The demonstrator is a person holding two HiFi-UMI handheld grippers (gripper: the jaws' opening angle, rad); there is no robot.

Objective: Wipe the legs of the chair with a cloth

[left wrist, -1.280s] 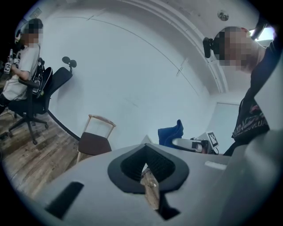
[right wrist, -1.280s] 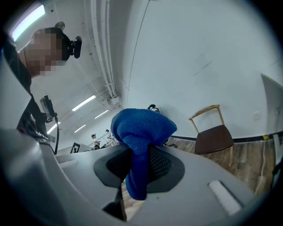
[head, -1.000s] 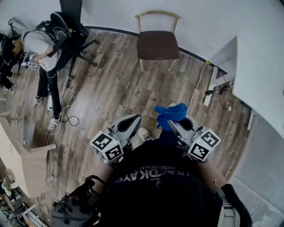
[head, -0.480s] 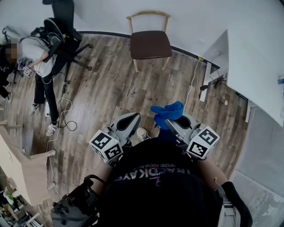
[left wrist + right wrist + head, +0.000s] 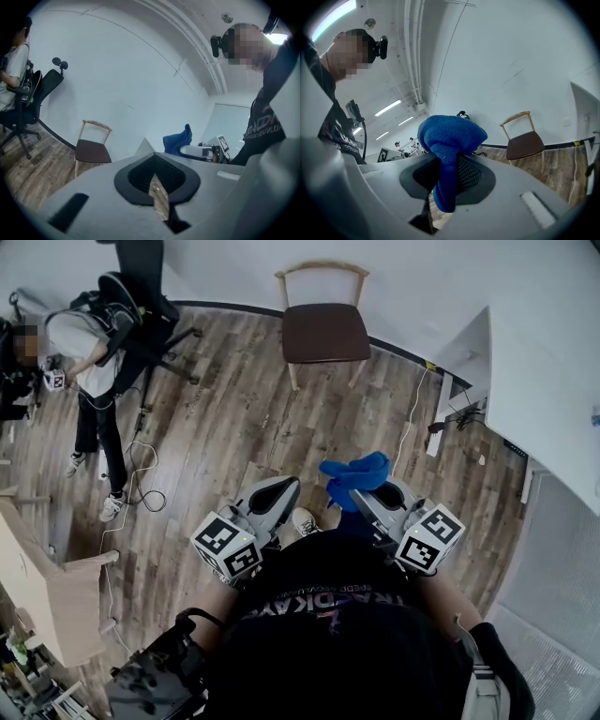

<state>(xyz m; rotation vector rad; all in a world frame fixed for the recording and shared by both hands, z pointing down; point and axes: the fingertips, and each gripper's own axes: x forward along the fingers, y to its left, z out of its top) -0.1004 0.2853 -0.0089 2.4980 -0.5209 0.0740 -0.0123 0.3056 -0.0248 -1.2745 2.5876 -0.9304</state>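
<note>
The chair has a slim pale wooden frame with a curved back rail, a dark brown padded seat and four thin straight legs. It stands on the grey-brown plank floor, close to the white wall. Well apart from the chair, the right gripper is clamped on a blue terry cloth, whose nubby folds bunch above the jaws while a tail hangs below. Equally far from the chair, the left gripper has its jaws pressed together with nothing between them.
</note>
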